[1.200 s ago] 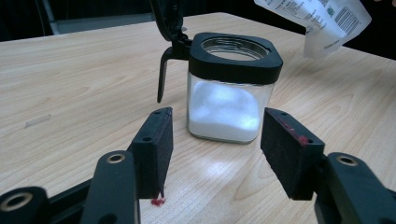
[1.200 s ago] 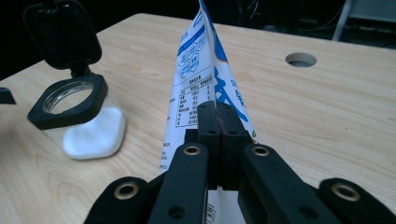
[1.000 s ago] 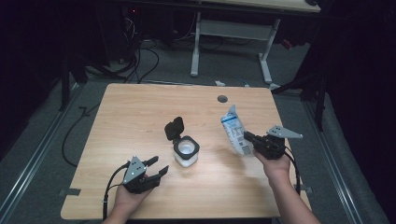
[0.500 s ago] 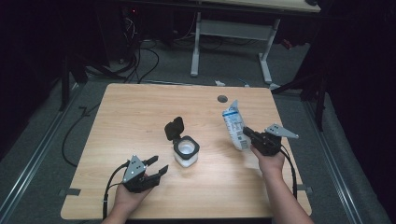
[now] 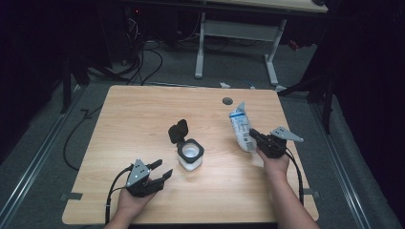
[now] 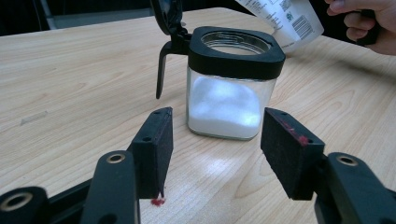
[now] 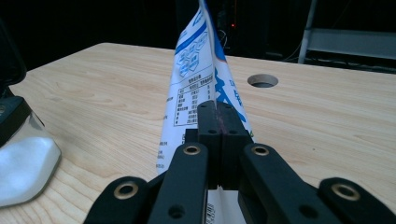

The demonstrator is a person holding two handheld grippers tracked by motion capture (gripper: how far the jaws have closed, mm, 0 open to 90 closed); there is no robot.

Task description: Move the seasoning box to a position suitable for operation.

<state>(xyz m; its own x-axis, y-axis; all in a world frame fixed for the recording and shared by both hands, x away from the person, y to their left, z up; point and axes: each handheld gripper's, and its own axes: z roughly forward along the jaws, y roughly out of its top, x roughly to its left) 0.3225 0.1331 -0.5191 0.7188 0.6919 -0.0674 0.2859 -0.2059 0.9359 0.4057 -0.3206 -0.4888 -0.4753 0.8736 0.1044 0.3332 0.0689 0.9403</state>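
A square glass jar [image 5: 191, 155] [image 6: 230, 87] half full of white powder stands mid-table, its black flip lid [image 5: 178, 130] [image 6: 168, 16] hinged up and open. My left gripper [image 5: 156, 171] [image 6: 224, 151] rests low at the front left, open, its jaws pointing at the jar with nothing between them. My right gripper [image 5: 253, 136] [image 7: 218, 140] is shut on a white and blue printed bag [image 5: 239, 126] [image 7: 198, 79], pinching it upright to the right of the jar. The bag's lower corner [image 6: 285, 21] shows behind the jar in the left gripper view.
The wooden table [image 5: 143, 109] has a round cable hole [image 5: 227, 101] [image 7: 262, 80] near its far edge. Cables and a white desk frame [image 5: 234, 38] lie on the dark floor beyond. Bare wood stretches left of the jar.
My right gripper has come down and slightly toward the jar with the bag, which now stands more upright. The left gripper and the jar have stayed put.
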